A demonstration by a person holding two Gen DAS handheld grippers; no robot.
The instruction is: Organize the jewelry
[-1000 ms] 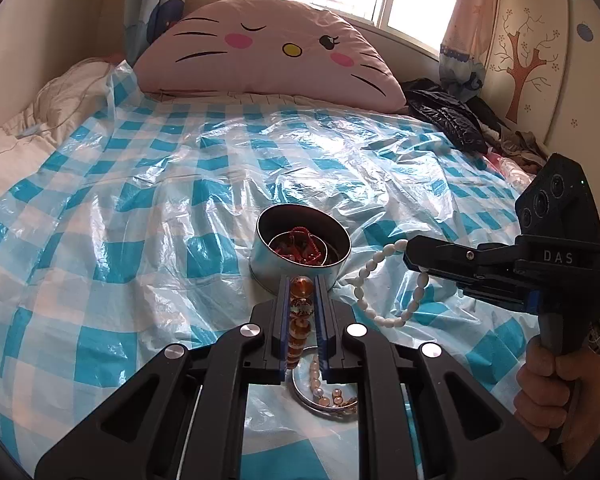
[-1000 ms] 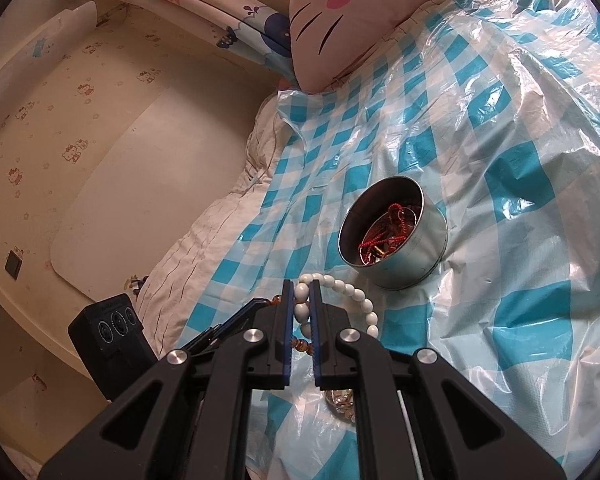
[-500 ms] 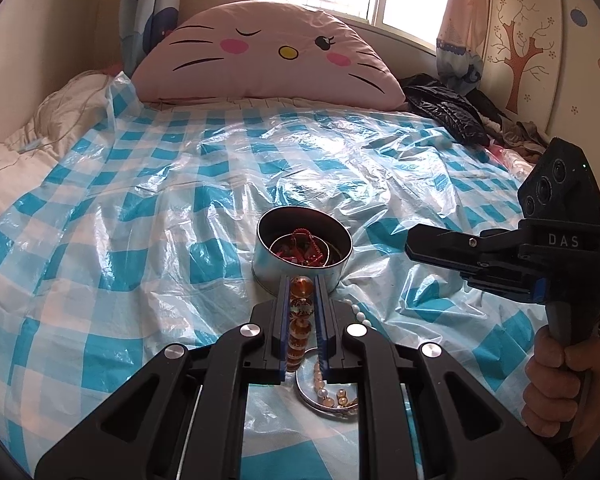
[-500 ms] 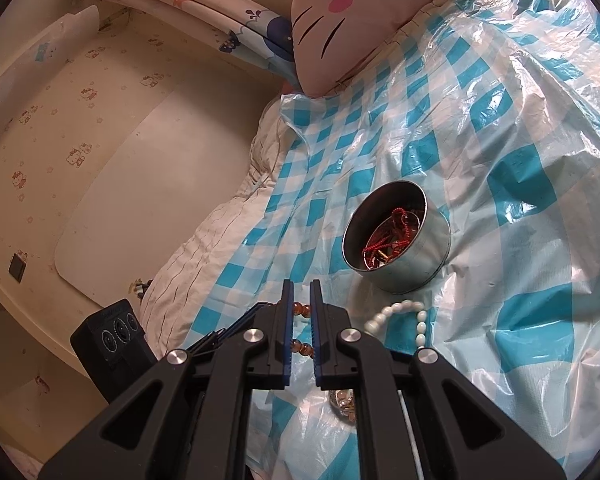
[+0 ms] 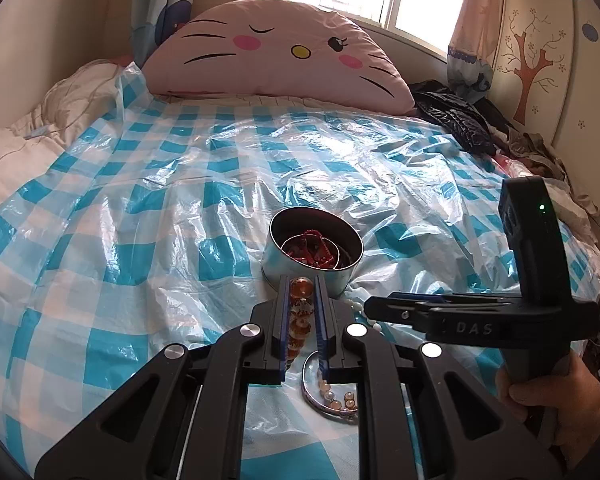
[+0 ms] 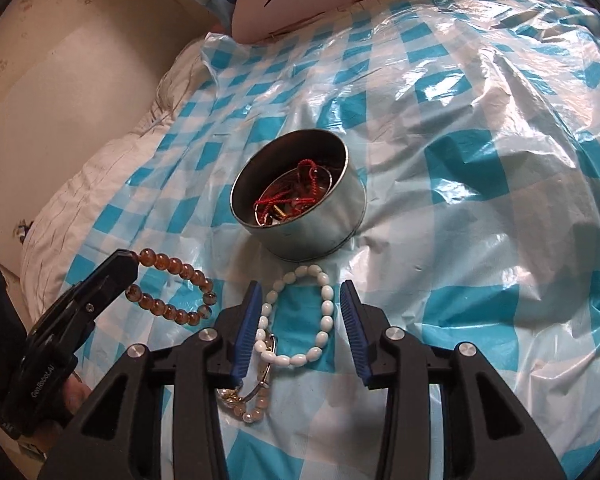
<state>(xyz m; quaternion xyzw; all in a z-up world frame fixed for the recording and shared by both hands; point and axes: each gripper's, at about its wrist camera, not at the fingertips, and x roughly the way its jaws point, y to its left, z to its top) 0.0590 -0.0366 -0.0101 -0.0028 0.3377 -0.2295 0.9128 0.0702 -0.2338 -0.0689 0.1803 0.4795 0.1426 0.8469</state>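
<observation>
A round metal tin (image 5: 314,256) (image 6: 300,204) with red cord jewelry inside stands on the blue-checked plastic sheet. My left gripper (image 5: 303,284) (image 6: 130,260) is shut on an amber bead bracelet (image 5: 300,316) (image 6: 172,288), held just short of the tin. My right gripper (image 6: 300,292) (image 5: 370,304) is open, low over a white bead bracelet (image 6: 300,316) that lies flat on the sheet between its fingers. A silver bangle with pale beads (image 5: 332,394) (image 6: 248,388) lies on the sheet under both grippers.
The plastic sheet (image 5: 160,208) covers a bed. A pink cat-face pillow (image 5: 276,52) lies at the head. Dark clothes (image 5: 460,120) are piled at the far right by the wall. White bedding (image 6: 80,200) shows at the sheet's left edge.
My right gripper let go of the white bracelet, which dropped onto the sheet, then came down over it and opened wide. My left gripper kept hold of the amber bracelet.
</observation>
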